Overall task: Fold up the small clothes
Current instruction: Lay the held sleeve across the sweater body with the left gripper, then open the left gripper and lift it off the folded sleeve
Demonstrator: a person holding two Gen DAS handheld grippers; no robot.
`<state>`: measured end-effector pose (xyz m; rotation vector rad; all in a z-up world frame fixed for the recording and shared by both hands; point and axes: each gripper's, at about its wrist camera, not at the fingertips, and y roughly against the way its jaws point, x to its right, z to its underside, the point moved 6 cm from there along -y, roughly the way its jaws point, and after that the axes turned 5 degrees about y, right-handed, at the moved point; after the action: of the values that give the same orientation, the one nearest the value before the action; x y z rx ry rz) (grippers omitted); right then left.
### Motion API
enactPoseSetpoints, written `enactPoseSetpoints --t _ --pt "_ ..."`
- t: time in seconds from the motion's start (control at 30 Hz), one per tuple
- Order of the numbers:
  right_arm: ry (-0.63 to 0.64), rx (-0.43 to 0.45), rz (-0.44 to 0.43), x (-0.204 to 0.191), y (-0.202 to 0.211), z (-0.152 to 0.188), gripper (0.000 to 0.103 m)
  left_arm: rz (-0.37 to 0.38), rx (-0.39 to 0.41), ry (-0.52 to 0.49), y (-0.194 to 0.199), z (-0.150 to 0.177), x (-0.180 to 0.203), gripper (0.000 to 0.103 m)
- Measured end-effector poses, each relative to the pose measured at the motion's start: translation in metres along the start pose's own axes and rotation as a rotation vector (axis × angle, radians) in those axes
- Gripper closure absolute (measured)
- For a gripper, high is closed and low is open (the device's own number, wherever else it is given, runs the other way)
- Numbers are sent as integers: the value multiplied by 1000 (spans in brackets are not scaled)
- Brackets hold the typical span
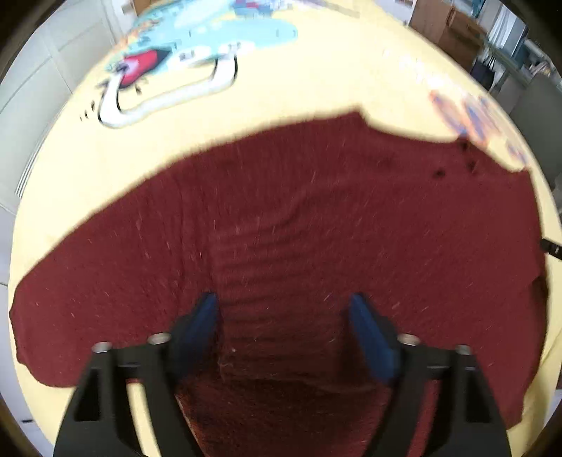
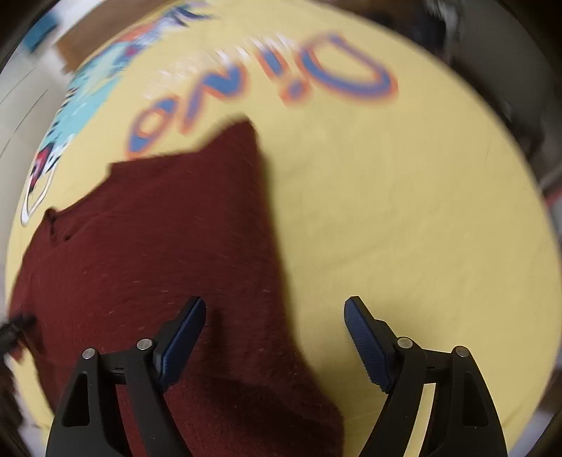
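Observation:
A dark red knitted garment (image 1: 316, 225) lies spread flat on a yellow printed cloth (image 1: 316, 81). My left gripper (image 1: 282, 309) is open just above the garment's near middle, its blue pads (image 1: 207, 316) on either side of a ribbed strip. In the right wrist view the garment (image 2: 158, 246) fills the left half. My right gripper (image 2: 274, 313) is open over its right edge, the left pad (image 2: 186, 330) above the knit and the right pad (image 2: 365, 337) above bare yellow cloth. Neither gripper holds anything.
The yellow cloth carries a light blue dinosaur print (image 1: 196, 45) at the far left and blue-orange lettering (image 2: 267, 91) beyond the garment. Cardboard boxes and shelving (image 1: 467, 31) stand past the far right edge. White cabinet doors (image 1: 45, 77) are on the left.

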<state>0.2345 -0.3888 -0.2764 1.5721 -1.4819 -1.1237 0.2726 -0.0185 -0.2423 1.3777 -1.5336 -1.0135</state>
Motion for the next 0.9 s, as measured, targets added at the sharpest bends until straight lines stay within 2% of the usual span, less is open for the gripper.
enactPoseSetpoints --t 0.03,0.07,0.1,0.2,0.3,0.47,0.6,0.67,0.9 --pt "46 40 6 -13 11 -1 16 14 19 9 7 -4 3 6" --pt "78 65 4 -23 18 -1 9 29 35 16 14 -7 7 1" --pt "118 95 -3 -36 25 -2 1 44 53 18 20 -10 12 1" --pt "211 174 -34 -79 39 -2 1 85 123 -17 33 -19 37 1" --pt "268 199 -65 -125 32 4 1 71 181 -59 31 -15 56 1" --pt "323 144 -41 -163 -13 19 1 81 121 -41 -7 6 70 1" --pt "306 113 -23 -152 -38 34 1 42 77 -61 -34 30 70 1" --pt "294 110 -8 -140 -46 34 1 25 81 -78 -40 37 66 1" --pt "264 115 61 -88 -37 32 1 35 83 -38 -42 39 44 1"
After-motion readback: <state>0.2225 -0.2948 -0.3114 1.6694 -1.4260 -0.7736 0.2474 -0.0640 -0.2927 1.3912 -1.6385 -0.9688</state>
